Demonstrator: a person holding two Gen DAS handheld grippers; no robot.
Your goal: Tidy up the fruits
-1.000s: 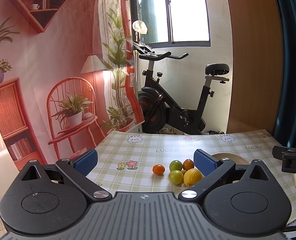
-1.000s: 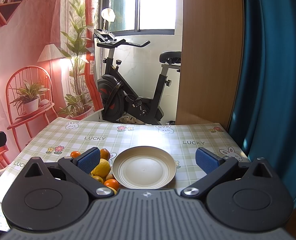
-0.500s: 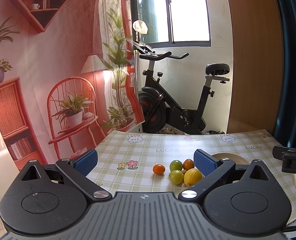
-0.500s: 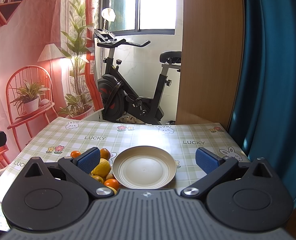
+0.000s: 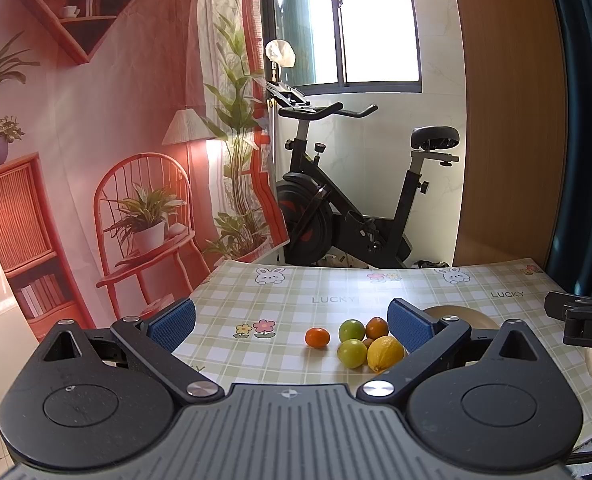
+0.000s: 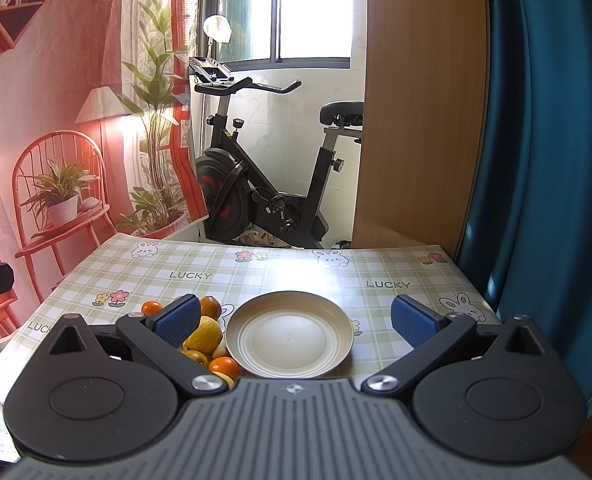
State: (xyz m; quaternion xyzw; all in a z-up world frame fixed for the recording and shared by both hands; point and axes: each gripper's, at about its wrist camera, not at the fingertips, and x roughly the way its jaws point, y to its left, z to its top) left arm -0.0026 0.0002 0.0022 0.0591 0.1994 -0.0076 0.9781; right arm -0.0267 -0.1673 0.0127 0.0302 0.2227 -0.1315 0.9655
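Both sets of jaws stand spread wide with nothing between them: your left gripper (image 5: 291, 325) looks across the checked tablecloth (image 5: 280, 300) from above its near edge, and your right gripper (image 6: 295, 319) does the same beside it, neither touching anything.

Start at the left of the left wrist view. A small orange (image 5: 317, 337) lies alone at about 9 o'clock from the cluster, just apart from it. Next come two green fruits, one farther (image 5: 351, 330) and one nearer (image 5: 352, 353), touching or nearly so. At 3 o'clock from the nearer green one lies the lemon (image 5: 385, 353), and behind it, at 12 o'clock, a darker orange fruit (image 5: 377, 327). A small brownish fruit shows in the middle of the group; you cannot tell what it is.

Farther right, in the right wrist view, more fruit lies half hidden behind the left blue pad, including another orange (image 6: 223, 366) at about 8 o'clock from the plate (image 6: 338, 320), just beside its rim.

The plate is bare. No fruit is on it, so as far as you can judge nothing of the sorting is done yet. Everything is left: each fruit is yet to be picked from the pile at the plate's 9 o'clock side and set on the plate, if that is where they belong.
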